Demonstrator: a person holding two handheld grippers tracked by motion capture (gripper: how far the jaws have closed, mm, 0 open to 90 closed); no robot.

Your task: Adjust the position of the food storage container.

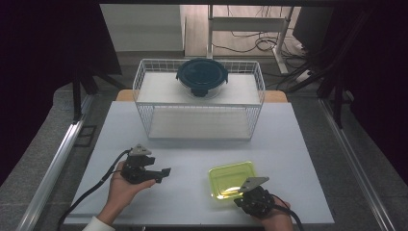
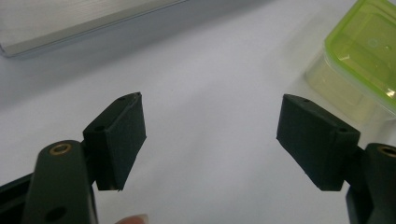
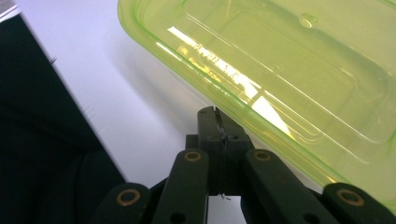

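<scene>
Down on the white table [image 1: 192,159], the left gripper [image 1: 161,175] sits in the person's left hand [image 1: 122,187], its jaws spread wide with nothing between them. Seen from the left gripper view, the two black pads [image 2: 123,135] stand far apart over bare tabletop, and the green lid [image 2: 369,46] lies off to the upper right of them, well clear of both.

At the near right of the table, the right gripper [image 1: 240,190] meets the near edge of that lid [image 1: 232,179], which is translucent, yellow-green and rectangular. From the right gripper view the jaws are pressed together at the lid's rim [image 3: 224,107]; they look pinched on it, though the tips sit partly under the plastic.

Farther back stands a white wire rack [image 1: 199,98] with two shelves. On its upper shelf rests a round bowl [image 1: 202,77] with a dark lid. A wooden strip shows behind the rack at the table's far edge.
</scene>
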